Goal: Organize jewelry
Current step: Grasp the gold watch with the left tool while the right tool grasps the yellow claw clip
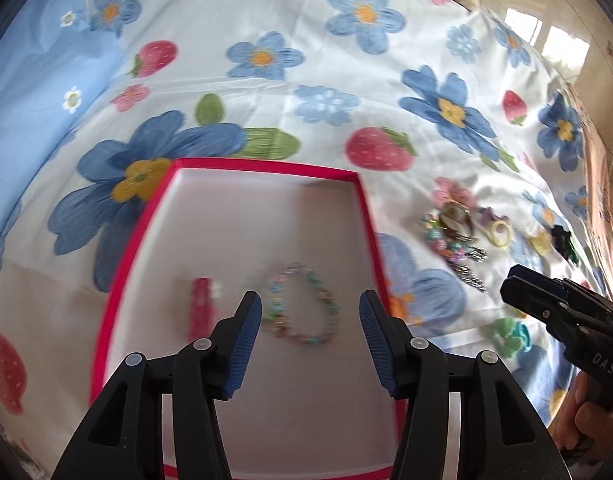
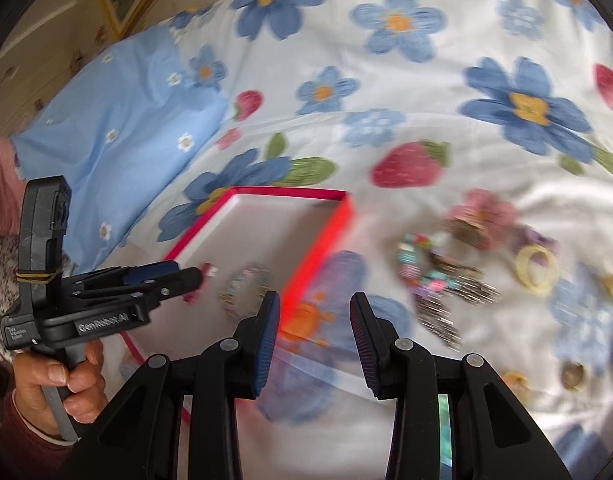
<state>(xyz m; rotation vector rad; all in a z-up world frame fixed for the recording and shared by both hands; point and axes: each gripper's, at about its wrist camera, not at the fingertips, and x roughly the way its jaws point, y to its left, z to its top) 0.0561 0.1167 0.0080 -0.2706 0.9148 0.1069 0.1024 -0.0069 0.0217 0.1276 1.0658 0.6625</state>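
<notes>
A shallow box with a red rim (image 1: 262,167) and white floor lies on the flowered bedspread. Inside it lie a pastel bead bracelet (image 1: 302,306) and a pink hair clip (image 1: 202,312). My left gripper (image 1: 310,304) is open and empty, hovering over the bracelet. My right gripper (image 2: 314,312) is open and empty, above the bedspread just right of the box's red rim (image 2: 326,240). A heap of loose jewelry (image 1: 454,236) lies right of the box; it also shows in the right wrist view (image 2: 438,276), with a yellow ring (image 2: 536,268) beside it.
A green and blue hair tie (image 1: 510,332) lies near the bed's front right. A black clip (image 1: 562,240) and a round gold piece (image 2: 572,374) lie further right. A blue pillow (image 2: 118,128) sits at the far left.
</notes>
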